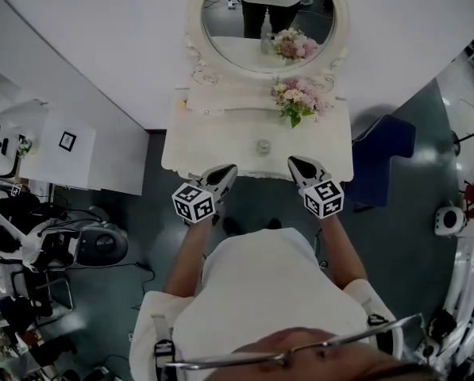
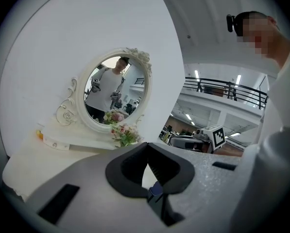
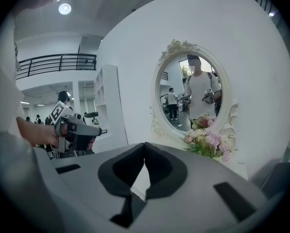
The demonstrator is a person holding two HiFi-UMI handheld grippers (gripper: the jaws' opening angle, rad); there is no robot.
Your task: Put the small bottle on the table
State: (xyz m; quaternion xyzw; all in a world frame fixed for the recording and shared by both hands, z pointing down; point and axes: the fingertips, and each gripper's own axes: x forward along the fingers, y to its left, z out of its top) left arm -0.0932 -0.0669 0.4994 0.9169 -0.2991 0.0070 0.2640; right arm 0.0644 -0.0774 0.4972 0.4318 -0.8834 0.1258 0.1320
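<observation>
— What's there?
— A white table (image 1: 181, 155), with a mirror (image 1: 266, 22) at its back edge and flowers (image 1: 298, 98) at the back right.
— Grippers?
— The left gripper (image 1: 229, 169) and right gripper (image 1: 294, 162) hover over the front edge, jaws closed, empty.
— And the bottle (image 1: 263, 146)?
— Seemingly the small round thing mid-tabletop.

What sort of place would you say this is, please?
Likely a mock-up dressing corner inside a large open workspace: a white vanity table with an oval mirror and flowers stands against a bare partition, while a railed mezzanine shows beyond.
</observation>
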